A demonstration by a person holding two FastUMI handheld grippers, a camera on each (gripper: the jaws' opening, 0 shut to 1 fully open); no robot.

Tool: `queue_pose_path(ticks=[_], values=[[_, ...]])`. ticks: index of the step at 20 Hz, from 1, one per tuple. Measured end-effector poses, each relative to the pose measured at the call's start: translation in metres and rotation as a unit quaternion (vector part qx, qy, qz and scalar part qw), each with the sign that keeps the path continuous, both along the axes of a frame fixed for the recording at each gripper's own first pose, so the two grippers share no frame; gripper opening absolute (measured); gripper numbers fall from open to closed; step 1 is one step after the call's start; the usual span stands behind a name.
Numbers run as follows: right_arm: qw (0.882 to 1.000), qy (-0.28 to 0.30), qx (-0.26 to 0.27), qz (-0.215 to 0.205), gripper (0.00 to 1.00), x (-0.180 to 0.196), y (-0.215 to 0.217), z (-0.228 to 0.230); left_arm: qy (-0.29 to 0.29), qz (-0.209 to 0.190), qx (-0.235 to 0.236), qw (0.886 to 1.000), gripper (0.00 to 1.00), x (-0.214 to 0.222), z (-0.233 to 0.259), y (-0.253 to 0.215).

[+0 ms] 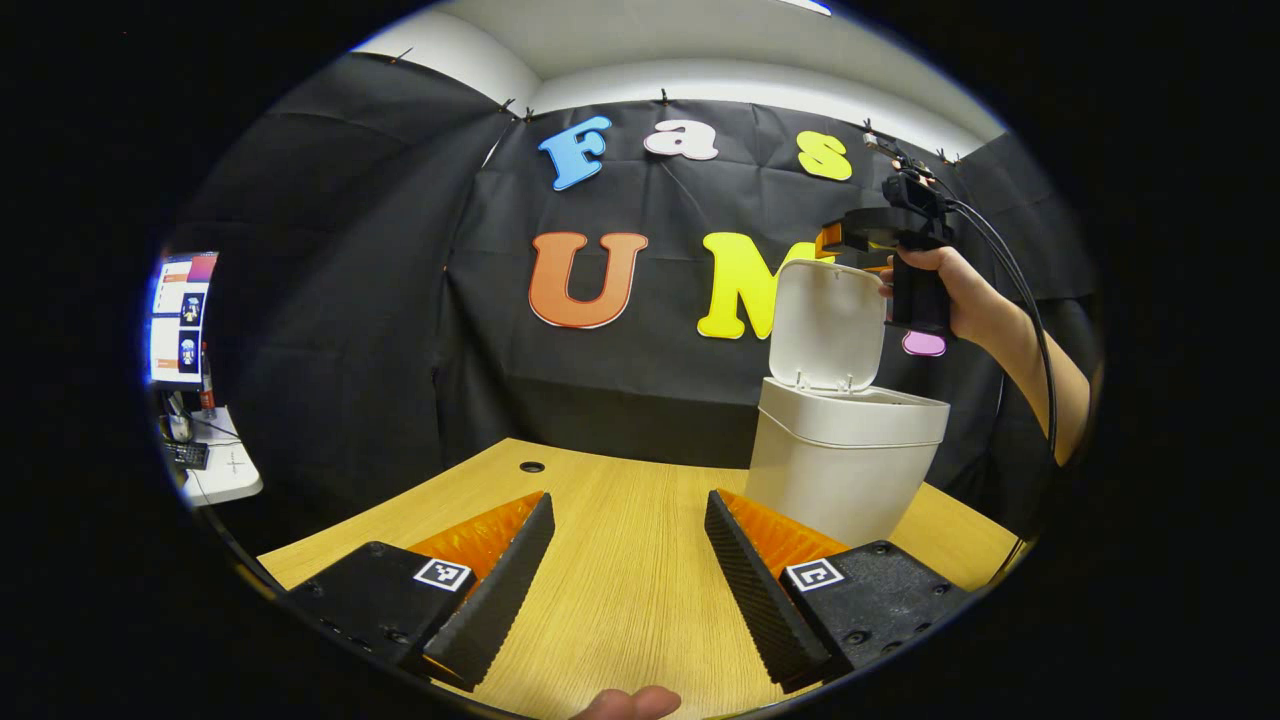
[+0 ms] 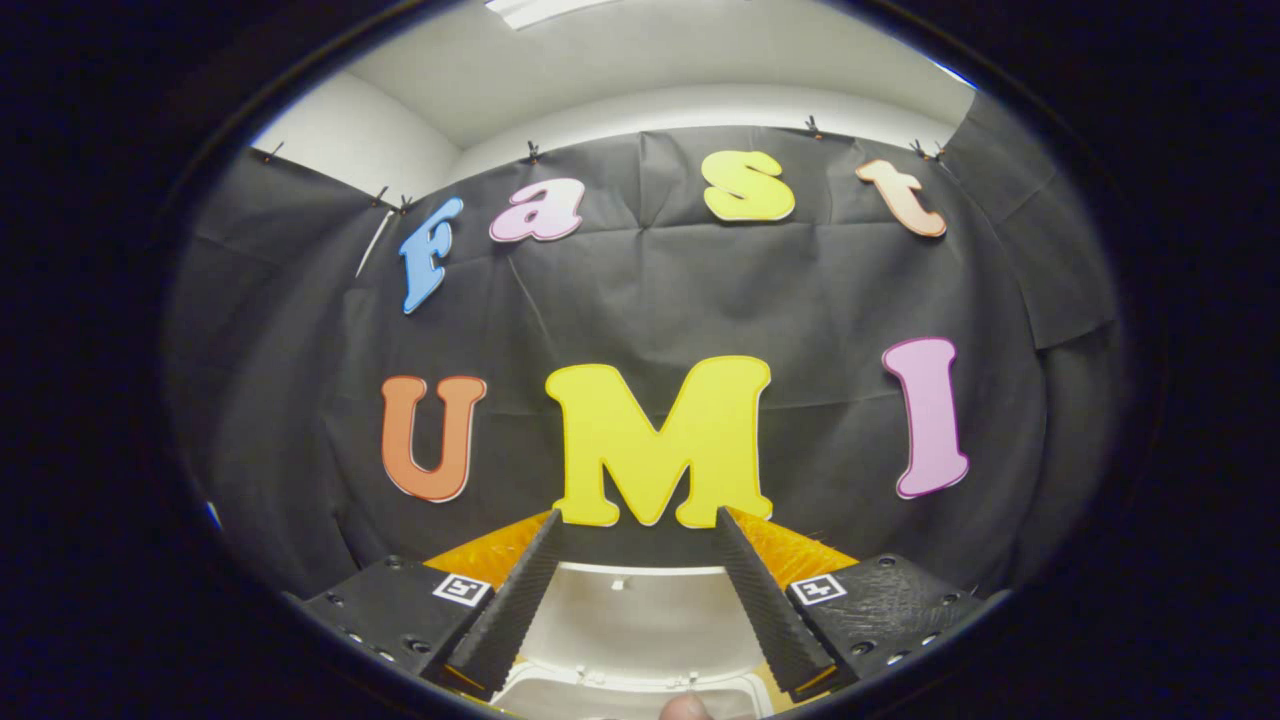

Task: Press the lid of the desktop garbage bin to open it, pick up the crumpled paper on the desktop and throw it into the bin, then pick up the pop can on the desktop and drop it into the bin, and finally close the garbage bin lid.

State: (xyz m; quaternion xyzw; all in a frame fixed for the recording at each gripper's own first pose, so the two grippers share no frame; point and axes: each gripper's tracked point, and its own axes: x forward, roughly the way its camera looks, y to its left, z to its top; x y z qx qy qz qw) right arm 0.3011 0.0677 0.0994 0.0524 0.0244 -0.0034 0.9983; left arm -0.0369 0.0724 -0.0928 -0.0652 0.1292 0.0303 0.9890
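Leftward, the left gripper [image 1: 628,560] hovers over the pale wooden counter [image 1: 620,600], jaws spread, empty; the white plastic garbage bin [image 1: 840,470] stands beyond its right jaw, lid [image 1: 825,325] upright. Above it, the right gripper [image 2: 636,590] spreads its jaws, holding nothing.

The bin's [image 1: 845,470] inside is hidden behind its own wall in the left gripper view, and the right gripper view cuts the bin off at the bottom edge — just a strip of lid [image 2: 635,610] and rim. The monitor [image 1: 182,318] at the far left is too small to make out.
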Motion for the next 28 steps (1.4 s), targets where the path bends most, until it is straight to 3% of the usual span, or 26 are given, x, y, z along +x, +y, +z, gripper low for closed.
queue_pose_path(ticks=[11, 28], values=[[1.000, 0.010, -0.007, 0.006, 0.96, -0.013, 0.005, -0.006, 0.000, -0.002, 0.008, 1.000, 0.98, -0.001, 0.000, 0.000], [0.997, 0.039, -0.026, 0.057, 0.98, -0.119, 0.017, -0.042, -0.003, -0.016, 0.009, 1.000, 0.98, -0.008, 0.008, -0.027]])
